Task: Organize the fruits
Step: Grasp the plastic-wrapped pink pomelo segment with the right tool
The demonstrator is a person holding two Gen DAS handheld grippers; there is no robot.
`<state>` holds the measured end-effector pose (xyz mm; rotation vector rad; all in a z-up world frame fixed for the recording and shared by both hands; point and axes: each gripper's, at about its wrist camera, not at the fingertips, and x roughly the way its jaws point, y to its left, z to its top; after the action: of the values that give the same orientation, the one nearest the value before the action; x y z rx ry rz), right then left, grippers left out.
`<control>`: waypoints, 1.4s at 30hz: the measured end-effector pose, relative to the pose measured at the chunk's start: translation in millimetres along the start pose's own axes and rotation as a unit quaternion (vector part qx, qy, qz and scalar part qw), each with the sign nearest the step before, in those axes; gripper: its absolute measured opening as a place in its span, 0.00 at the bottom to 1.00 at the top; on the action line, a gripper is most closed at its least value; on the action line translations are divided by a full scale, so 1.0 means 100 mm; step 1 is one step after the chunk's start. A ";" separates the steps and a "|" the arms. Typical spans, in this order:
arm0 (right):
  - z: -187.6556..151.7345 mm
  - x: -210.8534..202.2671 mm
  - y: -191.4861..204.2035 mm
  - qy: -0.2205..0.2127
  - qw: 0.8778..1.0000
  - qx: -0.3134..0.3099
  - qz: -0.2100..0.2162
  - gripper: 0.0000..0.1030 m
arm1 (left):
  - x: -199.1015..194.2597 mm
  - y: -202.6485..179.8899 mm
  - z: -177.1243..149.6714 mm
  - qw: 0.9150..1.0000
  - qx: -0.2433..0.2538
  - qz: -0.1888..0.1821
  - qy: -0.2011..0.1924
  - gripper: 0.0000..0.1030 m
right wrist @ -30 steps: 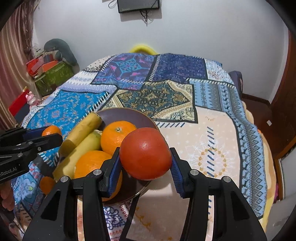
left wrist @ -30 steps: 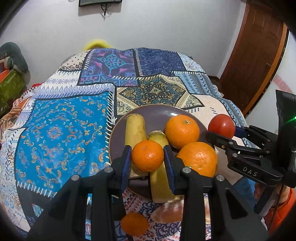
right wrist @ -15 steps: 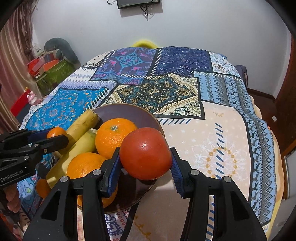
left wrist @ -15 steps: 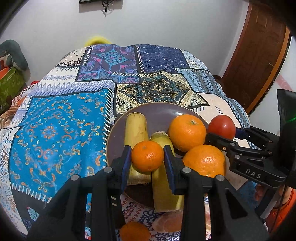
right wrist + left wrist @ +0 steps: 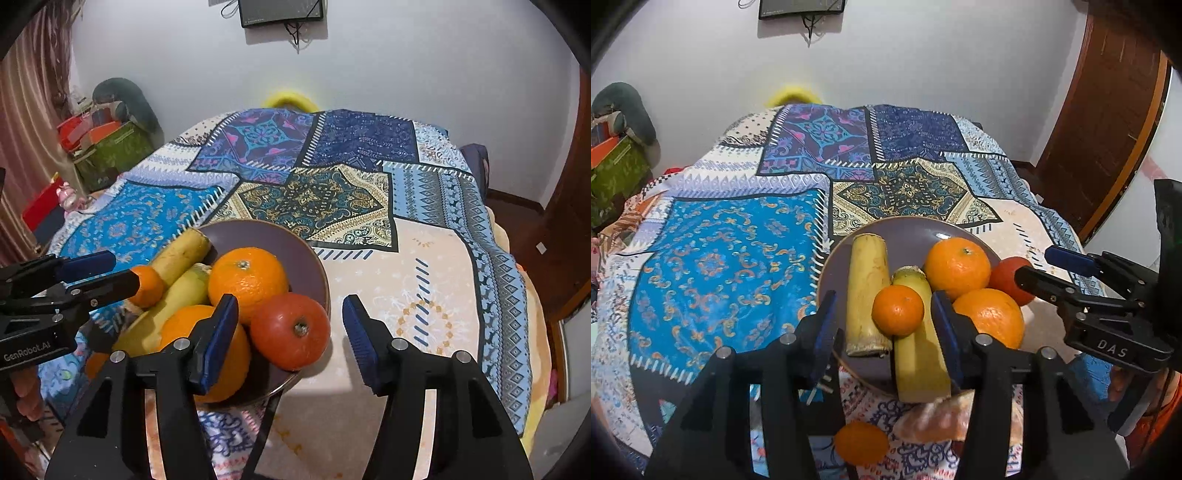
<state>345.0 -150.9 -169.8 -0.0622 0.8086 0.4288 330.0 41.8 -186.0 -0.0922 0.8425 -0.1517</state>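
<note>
Fruits fill the purple bowl (image 5: 846, 254) seen through the left wrist camera: two bananas (image 5: 868, 291), two large oranges (image 5: 956, 266) and a small mandarin (image 5: 897, 311) lying on the bananas. The bowl sits at the near edge of a patchwork quilt (image 5: 720, 266), with broad bare cloth beyond it up to the white wall. The left gripper (image 5: 884, 317) stands spread wide either side of the mandarin, neither pad touching it. From the right wrist camera, a tomato (image 5: 290, 330) rests at the bowl's near right rim (image 5: 321, 273), against an orange (image 5: 247, 278). Pale quilt lies free to the right, a wooden door past it. The right gripper (image 5: 290, 343) gapes wide around the tomato, clear of it.
</note>
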 end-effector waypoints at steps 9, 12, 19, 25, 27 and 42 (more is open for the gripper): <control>-0.10 -0.32 0.21 -0.004 1.000 -0.022 0.008 0.54 | -0.50 0.09 -0.18 1.000 0.005 0.020 -0.020 0.56; -0.16 -0.37 0.29 -0.002 1.000 -0.030 0.005 0.58 | -0.59 0.16 -0.28 1.000 0.003 0.021 -0.015 0.56; -0.32 -0.43 0.48 0.008 0.999 -0.040 0.012 0.61 | -0.65 0.24 -0.53 1.000 0.007 0.027 0.008 0.56; -0.47 -0.35 0.62 0.034 0.998 -0.046 0.026 0.61 | -0.63 0.29 -0.76 0.999 0.006 0.026 0.028 0.56; -0.52 -0.31 0.67 0.041 0.997 -0.049 0.031 0.61 | -0.60 0.30 -0.83 0.999 0.007 0.027 0.037 0.56; -0.68 0.15 0.87 0.107 0.990 -0.075 0.048 0.65 | -0.39 0.50 -1.03 0.997 -0.029 0.021 0.063 0.56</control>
<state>272.8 -80.9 -218.4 -0.2117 0.9933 0.5807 232.2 95.1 -232.8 -0.1201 0.9743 -0.0952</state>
